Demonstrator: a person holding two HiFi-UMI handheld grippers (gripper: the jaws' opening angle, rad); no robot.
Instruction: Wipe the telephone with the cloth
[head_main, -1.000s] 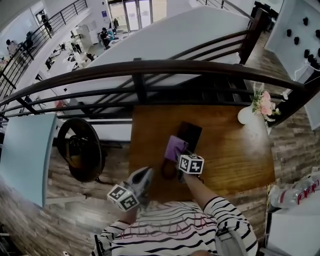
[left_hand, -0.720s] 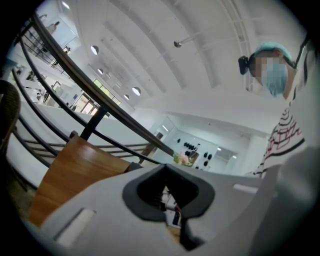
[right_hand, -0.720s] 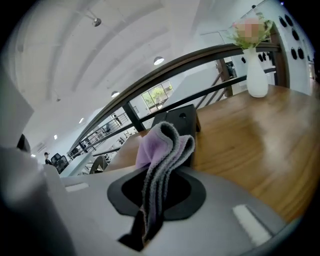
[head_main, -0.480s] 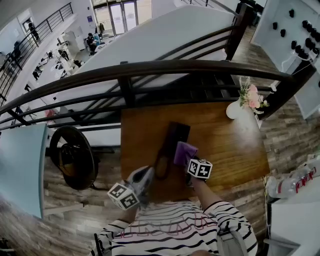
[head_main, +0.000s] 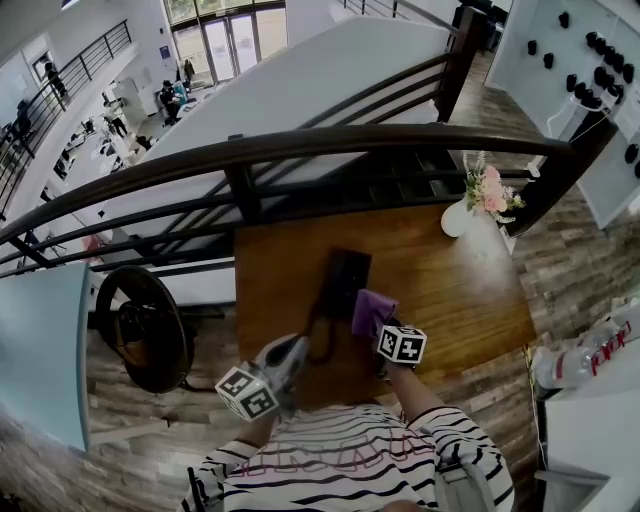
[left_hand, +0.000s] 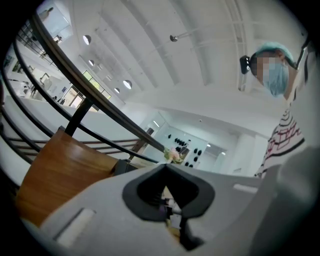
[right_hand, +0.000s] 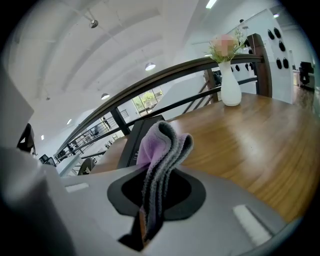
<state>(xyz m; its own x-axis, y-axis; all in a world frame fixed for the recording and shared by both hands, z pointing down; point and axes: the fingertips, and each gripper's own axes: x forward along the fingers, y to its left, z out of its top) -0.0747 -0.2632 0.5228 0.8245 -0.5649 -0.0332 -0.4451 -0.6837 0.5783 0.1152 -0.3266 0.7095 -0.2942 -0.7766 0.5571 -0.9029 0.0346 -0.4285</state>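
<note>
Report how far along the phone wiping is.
Done: the cloth is picked up, pinched in the right gripper's jaws. In hand: it sits by the telephone's right edge; contact cannot be told. Left: wiping across the telephone. The left gripper is shut, empty, held aside.

We are looking down on a wooden table (head_main: 450, 290) that is standing against a dark railing (head_main: 300, 145). A black telephone (head_main: 345, 275) is lying near its middle, running lengthwise away from us. A white vase (head_main: 457, 220) of pink flowers (head_main: 487, 192) is standing at the far right corner, well apart from the telephone.
</note>
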